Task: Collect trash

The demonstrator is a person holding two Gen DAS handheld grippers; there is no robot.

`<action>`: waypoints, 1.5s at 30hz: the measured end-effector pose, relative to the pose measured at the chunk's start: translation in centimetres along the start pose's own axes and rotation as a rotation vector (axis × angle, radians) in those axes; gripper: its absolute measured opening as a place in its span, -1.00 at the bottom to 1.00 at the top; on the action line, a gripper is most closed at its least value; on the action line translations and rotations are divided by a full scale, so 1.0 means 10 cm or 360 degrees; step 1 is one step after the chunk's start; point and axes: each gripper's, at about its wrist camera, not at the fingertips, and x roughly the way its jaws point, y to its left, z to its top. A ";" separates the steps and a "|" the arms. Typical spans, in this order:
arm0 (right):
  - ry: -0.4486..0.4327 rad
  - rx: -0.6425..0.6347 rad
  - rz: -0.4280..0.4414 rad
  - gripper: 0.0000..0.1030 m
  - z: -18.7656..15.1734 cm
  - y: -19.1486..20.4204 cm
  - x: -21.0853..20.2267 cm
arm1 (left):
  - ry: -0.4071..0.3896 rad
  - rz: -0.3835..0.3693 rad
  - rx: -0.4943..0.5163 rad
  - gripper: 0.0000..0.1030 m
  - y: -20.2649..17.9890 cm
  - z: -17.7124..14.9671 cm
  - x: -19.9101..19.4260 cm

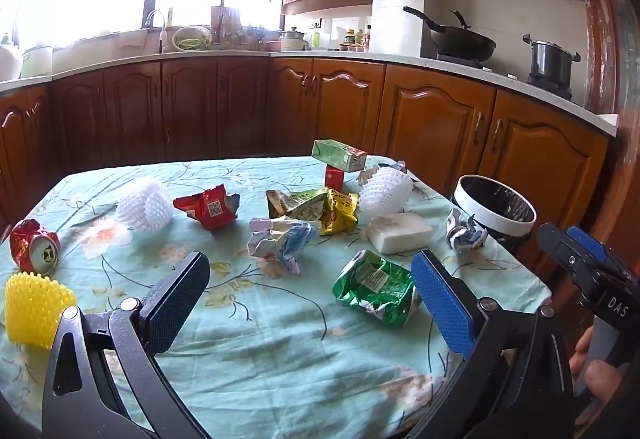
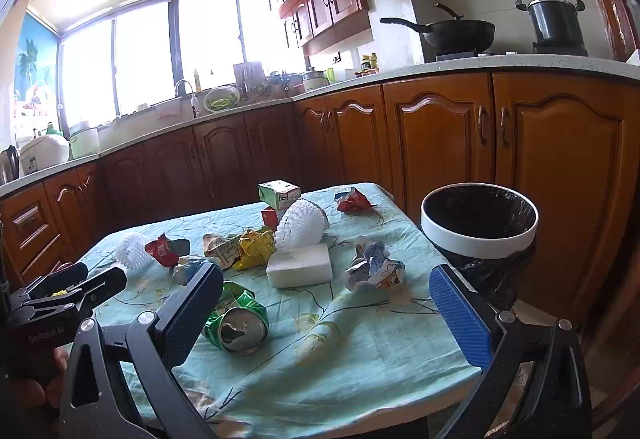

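Observation:
Trash lies scattered on a table with a light green floral cloth (image 1: 260, 339). A crushed green can (image 1: 374, 287) lies near the front; it also shows in the right wrist view (image 2: 236, 319). Behind it are a crumpled paper ball (image 1: 280, 243), a red wrapper (image 1: 208, 207), a yellow-green wrapper (image 1: 320, 209), a white foam block (image 1: 398, 233) and a green carton (image 1: 340, 155). My left gripper (image 1: 308, 299) is open and empty above the front of the table. My right gripper (image 2: 324, 311) is open and empty. A white-rimmed bin (image 2: 480, 223) with a black bag stands beside the table's right edge.
A crushed red can (image 1: 34, 247) and a yellow foam net (image 1: 36, 305) lie at the left. White foam nets (image 1: 144, 203) (image 1: 384, 189) and a second paper ball (image 2: 372, 265) lie on the cloth. Wooden kitchen cabinets (image 1: 432, 127) stand behind the table.

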 end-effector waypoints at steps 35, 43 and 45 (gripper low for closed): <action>0.0026 0.0021 0.0022 1.00 -0.02 0.01 0.04 | 0.0013 0.0006 -0.0009 1.00 0.01 -0.02 0.06; 0.0039 0.0035 0.0030 1.00 -0.03 -0.02 0.06 | 0.0028 0.0012 -0.0012 1.00 0.01 -0.02 0.09; 0.0045 0.0041 0.0032 1.00 -0.03 -0.03 0.08 | 0.0036 0.0015 -0.0012 1.00 0.01 -0.02 0.10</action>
